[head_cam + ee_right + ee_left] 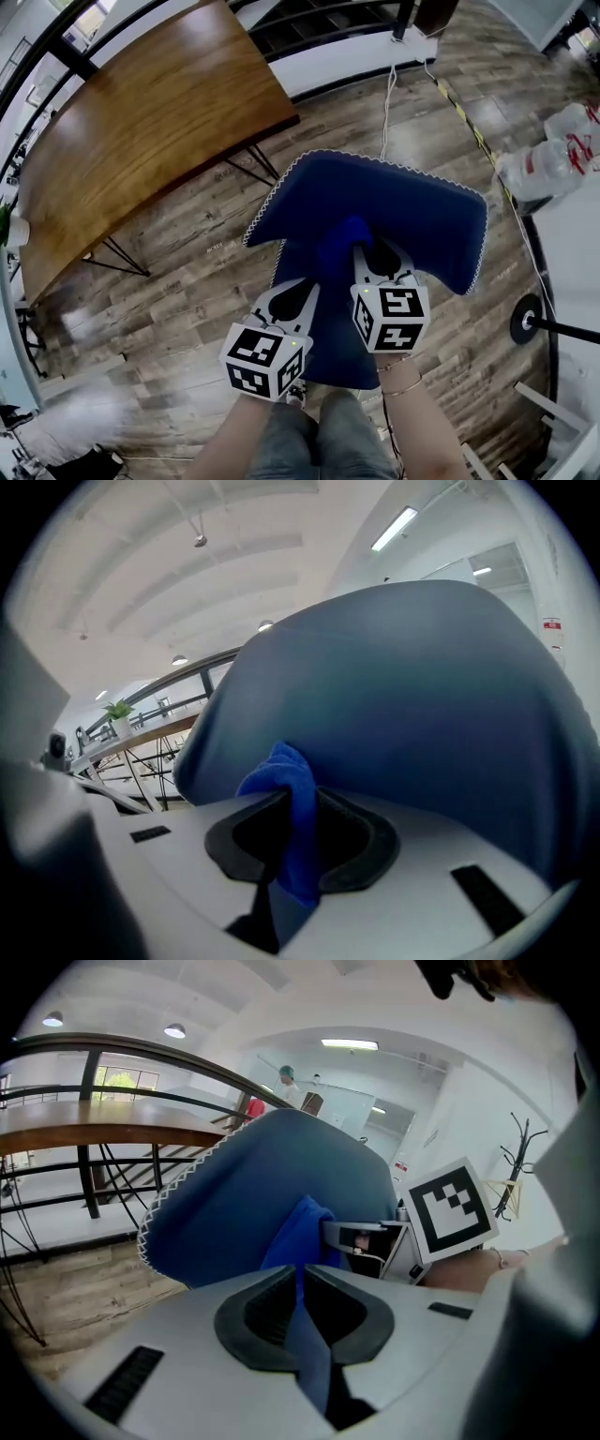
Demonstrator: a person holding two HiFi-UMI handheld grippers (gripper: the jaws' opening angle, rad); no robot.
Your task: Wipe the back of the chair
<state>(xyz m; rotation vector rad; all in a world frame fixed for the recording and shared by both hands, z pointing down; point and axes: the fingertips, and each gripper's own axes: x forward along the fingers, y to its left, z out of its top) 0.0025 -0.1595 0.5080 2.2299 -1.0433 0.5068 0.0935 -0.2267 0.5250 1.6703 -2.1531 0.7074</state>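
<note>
A blue chair (398, 202) with a white stitched edge fills the centre of the head view, its back turned toward the two grippers at the lower middle of the frame. A bright blue cloth (343, 240) lies bunched against the chair's back, just above the grippers. The left gripper (302, 289) has its jaws closed on a strip of that cloth. In the left gripper view the blue fabric runs down through the narrow slit between the jaws, and the bunched part rises ahead of them against the chair. The right gripper (372, 251) sits just right of the left and slightly higher in the frame, also clamped on the cloth. In the right gripper view a fold of the cloth is pinched between its closed jaws and presses against the broad blue surface of the chair, which takes up most of the frame. A wooden table (141, 122) on thin black legs occupies the upper left of the head view, standing on a wood-plank floor (187, 272). White plastic bags (553, 159) lie at the right edge.
</note>
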